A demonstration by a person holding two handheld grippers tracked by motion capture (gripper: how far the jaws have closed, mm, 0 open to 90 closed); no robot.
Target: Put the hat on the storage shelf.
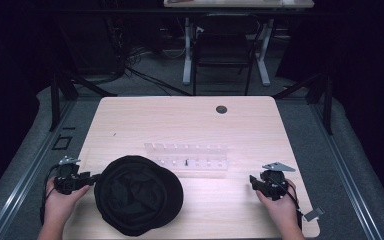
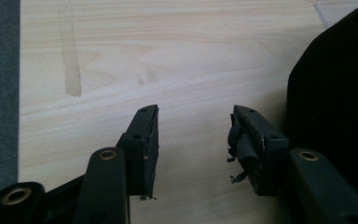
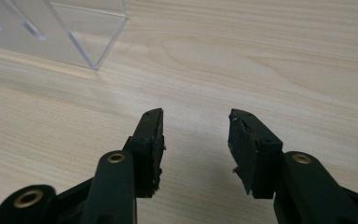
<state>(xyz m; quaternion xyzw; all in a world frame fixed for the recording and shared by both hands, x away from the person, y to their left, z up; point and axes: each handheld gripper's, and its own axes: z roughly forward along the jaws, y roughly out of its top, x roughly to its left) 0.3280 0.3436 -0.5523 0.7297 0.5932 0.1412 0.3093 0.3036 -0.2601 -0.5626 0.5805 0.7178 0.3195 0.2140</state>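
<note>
A black cloth cap (image 1: 139,195) lies on the pale wooden table (image 1: 190,120), near the front left. My left gripper (image 1: 94,178) rests on the table just left of the cap, pointing at its edge. In the left gripper view the gripper (image 2: 196,114) stands open over bare wood, and the cap (image 2: 331,93) rises dark just past the right jaw. My right gripper (image 1: 253,181) sits near the front right of the table, apart from the cap. In the right gripper view it (image 3: 196,114) is open with nothing between its fingers.
A clear acrylic rack (image 1: 187,157) with several slots stands mid-table behind the cap; its corner (image 3: 65,28) shows ahead and left of the right gripper. A round cable hole (image 1: 221,109) is at the table's far side. A dark chair (image 1: 225,45) stands beyond.
</note>
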